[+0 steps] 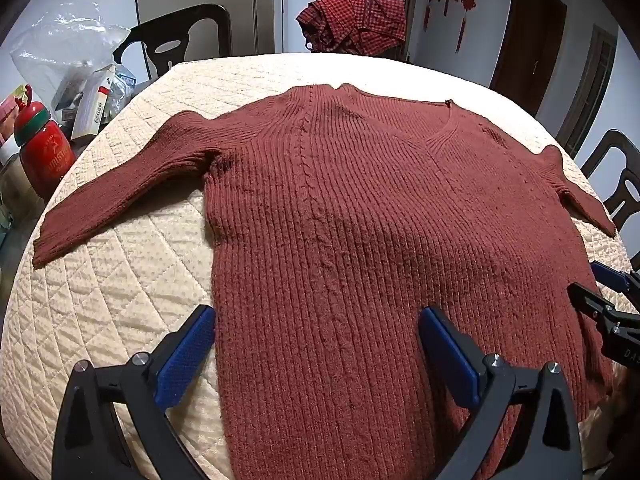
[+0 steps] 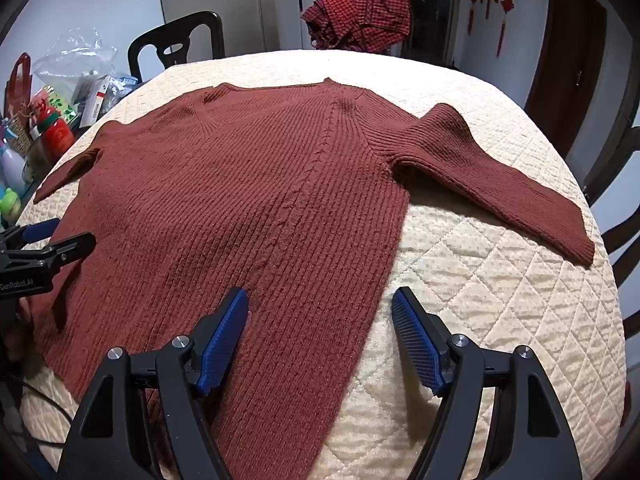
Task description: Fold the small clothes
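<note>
Flat rust knit sweater (image 1: 340,216), likely soft and limp: I hold both the left gripper (image 1: 316,354) and right gripper (image 2: 320,336) released, judging its side hems the best holds.

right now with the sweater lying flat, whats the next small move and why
Probably lower both open grippers onto the side edges they straddle. The left gripper spans the maroon knit sweater's left side, the right gripper its right side, and neither holds anything. The sleeves lie spread on the quilted cover, unfolded.

"GenRobot.AI" on left hand-held gripper (image 2: 48,236), partial "DAS" on right hand-held gripper (image 1: 600,292)
</note>
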The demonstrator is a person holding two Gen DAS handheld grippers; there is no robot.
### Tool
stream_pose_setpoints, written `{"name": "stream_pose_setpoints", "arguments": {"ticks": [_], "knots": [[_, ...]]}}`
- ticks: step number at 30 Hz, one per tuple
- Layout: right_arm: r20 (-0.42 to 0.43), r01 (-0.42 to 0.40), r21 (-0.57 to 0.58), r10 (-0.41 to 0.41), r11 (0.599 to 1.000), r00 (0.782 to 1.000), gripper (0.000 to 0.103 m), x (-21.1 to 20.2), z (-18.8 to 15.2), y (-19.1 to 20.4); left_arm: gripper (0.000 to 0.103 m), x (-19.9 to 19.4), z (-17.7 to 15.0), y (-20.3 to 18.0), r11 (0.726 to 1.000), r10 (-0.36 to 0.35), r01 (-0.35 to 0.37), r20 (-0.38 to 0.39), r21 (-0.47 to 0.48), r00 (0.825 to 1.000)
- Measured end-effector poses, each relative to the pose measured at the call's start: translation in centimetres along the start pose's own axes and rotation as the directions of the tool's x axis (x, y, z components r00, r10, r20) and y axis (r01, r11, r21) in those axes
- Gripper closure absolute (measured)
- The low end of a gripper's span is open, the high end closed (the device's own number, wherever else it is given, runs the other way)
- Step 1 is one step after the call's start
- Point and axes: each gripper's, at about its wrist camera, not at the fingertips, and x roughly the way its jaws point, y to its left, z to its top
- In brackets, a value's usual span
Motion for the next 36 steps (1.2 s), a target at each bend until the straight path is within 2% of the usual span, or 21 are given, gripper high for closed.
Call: {"name": "stream_pose_setpoints", "arguments": {"ticks": [24,36], "knots": [[0.0,0.0,-0.001,0.0,1.0,1.0,0.028,-0.01,-0.04,-0.03,0.0,0.22,0.75,-0.28,1.0,0.009,-0.009,-0.007,0.004,1.0],[0.0,0.0,0.0,0.0,1.0,1.0,0.028,0.08,-0.11,0.03,0.0,-0.01,0.05,-0.17,1.0,0.008,-0.008,0.003,0.005,1.0]]}}
